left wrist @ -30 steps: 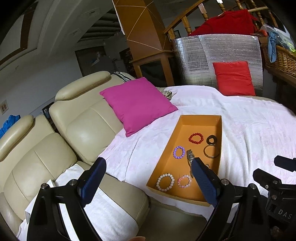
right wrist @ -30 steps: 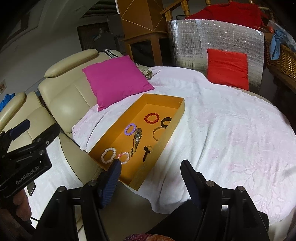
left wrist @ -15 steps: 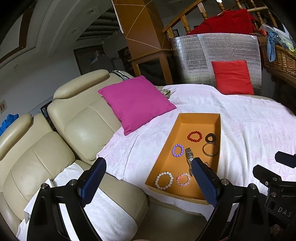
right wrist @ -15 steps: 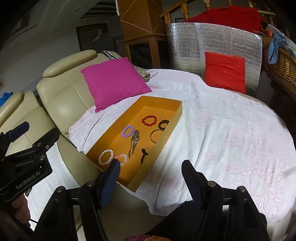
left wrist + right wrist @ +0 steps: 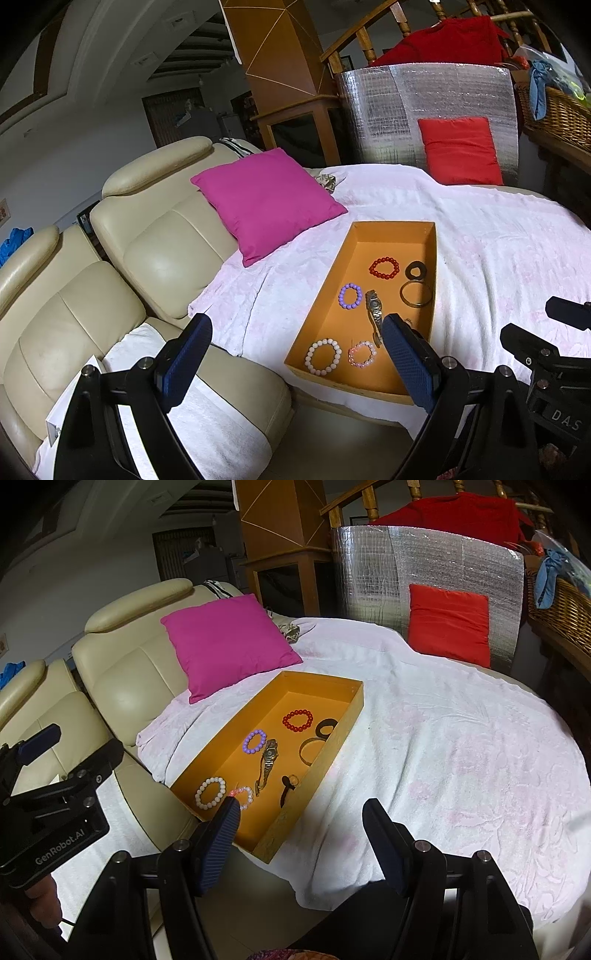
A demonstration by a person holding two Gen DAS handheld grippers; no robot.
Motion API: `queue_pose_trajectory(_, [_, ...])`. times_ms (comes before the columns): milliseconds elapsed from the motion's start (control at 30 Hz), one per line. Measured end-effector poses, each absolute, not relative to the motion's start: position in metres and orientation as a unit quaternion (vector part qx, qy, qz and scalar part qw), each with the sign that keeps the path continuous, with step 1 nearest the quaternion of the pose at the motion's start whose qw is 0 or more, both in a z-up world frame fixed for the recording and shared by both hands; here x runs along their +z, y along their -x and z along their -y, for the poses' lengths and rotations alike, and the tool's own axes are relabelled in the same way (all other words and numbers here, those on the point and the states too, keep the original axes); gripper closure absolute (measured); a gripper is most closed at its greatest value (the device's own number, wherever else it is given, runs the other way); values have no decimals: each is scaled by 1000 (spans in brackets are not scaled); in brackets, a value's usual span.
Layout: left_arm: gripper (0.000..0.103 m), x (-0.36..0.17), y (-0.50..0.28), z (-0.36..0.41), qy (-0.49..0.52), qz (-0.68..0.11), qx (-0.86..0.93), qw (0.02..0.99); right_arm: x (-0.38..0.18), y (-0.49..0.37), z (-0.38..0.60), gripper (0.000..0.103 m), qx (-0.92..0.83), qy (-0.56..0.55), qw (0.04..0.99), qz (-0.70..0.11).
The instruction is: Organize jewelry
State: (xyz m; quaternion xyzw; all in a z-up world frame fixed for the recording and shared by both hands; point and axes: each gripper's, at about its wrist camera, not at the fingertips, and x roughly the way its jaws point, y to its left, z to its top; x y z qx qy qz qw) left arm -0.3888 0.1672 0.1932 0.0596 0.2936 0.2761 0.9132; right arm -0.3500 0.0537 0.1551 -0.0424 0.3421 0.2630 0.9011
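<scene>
An orange tray (image 5: 433, 258) (image 5: 345, 734) lies on the white-covered round table. It holds a red bead bracelet (image 5: 384, 267) (image 5: 297, 720), a purple one (image 5: 350, 295) (image 5: 254, 741), a white one (image 5: 323, 357) (image 5: 210, 793), a pink one (image 5: 362, 354) (image 5: 243, 796), a gold watch (image 5: 373, 310) (image 5: 268, 762), a gold bangle (image 5: 416, 293) (image 5: 309, 751) and a dark ring (image 5: 417, 270) (image 5: 325, 727). My left gripper (image 5: 297, 343) is open and empty, short of the tray's near end. My right gripper (image 5: 301, 823) is open and empty above the near table edge.
A magenta cushion (image 5: 266, 201) (image 5: 229, 642) leans on cream leather seats (image 5: 147, 251) left of the table. A red cushion (image 5: 460, 149) (image 5: 448, 624) rests against a silver foil panel (image 5: 424, 565) at the back. A wicker basket (image 5: 554, 110) stands at far right.
Both grippers have drawn back and risen slightly, so the tray looks a little smaller and farther. Both stay open and the jewelry has not moved.
</scene>
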Motion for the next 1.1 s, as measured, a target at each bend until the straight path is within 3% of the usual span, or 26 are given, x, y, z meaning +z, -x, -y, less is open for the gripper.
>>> queue_pose_trajectory(1100, [10,186,390,-180,-46,-301,267,914,152,345,-63,31,252,49,903,-345])
